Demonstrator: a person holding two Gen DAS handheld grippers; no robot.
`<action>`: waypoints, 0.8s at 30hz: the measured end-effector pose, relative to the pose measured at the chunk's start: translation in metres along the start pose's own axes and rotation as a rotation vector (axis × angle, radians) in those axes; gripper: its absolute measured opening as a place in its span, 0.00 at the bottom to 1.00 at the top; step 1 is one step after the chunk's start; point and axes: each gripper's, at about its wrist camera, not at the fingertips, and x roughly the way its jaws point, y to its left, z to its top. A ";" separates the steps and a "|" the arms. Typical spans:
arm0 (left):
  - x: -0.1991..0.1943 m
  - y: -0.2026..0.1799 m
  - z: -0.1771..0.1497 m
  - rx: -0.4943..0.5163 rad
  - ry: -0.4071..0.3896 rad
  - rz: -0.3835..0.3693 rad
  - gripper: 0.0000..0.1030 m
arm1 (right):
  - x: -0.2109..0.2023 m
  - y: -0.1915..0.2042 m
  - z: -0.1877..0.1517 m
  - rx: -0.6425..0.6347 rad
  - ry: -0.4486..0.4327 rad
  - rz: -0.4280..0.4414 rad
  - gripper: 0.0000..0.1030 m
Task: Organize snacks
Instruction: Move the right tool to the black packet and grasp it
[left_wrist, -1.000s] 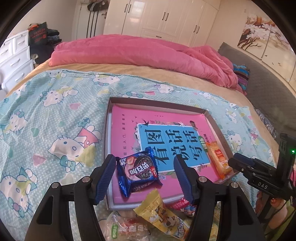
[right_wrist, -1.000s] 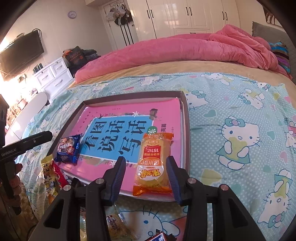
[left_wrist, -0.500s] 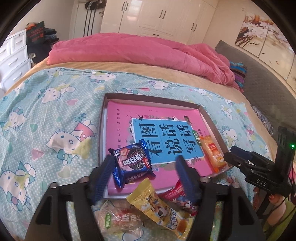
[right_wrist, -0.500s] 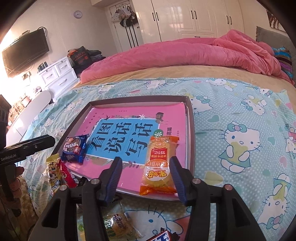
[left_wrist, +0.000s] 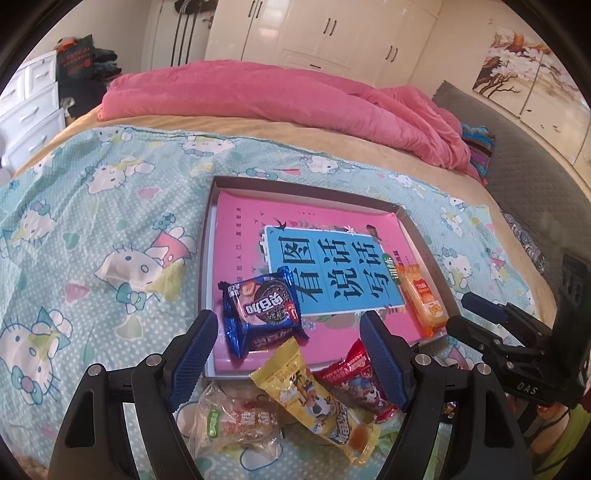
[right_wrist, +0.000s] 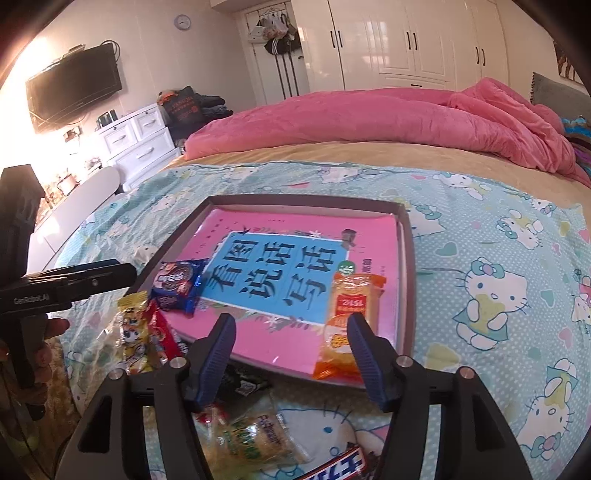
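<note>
Left wrist view: shallow box (left_wrist: 424, 254) sits on the cartoon-cat bedsheet (left_wrist: 110, 206), lined with a pink book (left_wrist: 243, 236) whose blue panel carries large Chinese characters. Two snacks already lie inside it: the blue cookie pack (left_wrist: 262, 310) at the near left corner and the orange cracker pack (left_wrist: 421, 299) along the right wall. Loose snacks lie on the sheet just outside the near rim: a yellow pack (left_wrist: 314, 395), a red pack (left_wrist: 354, 376) and a clear-wrapped sweet (left_wrist: 236, 424).

Left gripper (left_wrist: 288, 354): jaws stand wide, empty, pads clear of the cookie pack. Right gripper (right_wrist: 290, 354): jaws opening; its right pad overlaps the orange cracker pack's near end in this view, but nothing sits squarely between the pads, so I read it as let go.

Judgement on the step: both releases look finished. Best to lift clear before swinging, so a pad does not drag a pack back over the rim. The cracker pack's near end seems to ride on the rim; a nudge inward may help. Next pick is likely the yellow pack, approached across its narrow width.

Writing: "GenRobot.AI" on the left gripper body in the right wrist view; "DAS" on the right gripper in the left wrist view. The cookie pack's print is Chinese script. A dark bar (right_wrist: 332, 469) at the lower edge has white letters, cut off.
</note>
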 end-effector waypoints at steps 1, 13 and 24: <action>0.000 0.000 -0.001 -0.001 0.005 0.004 0.78 | -0.001 0.002 0.000 -0.002 0.001 0.004 0.64; -0.005 0.000 -0.012 -0.005 0.051 0.010 0.78 | -0.007 0.027 -0.010 -0.058 0.027 0.046 0.68; -0.011 -0.001 -0.026 -0.004 0.091 0.014 0.78 | -0.011 0.037 -0.019 -0.066 0.046 0.053 0.69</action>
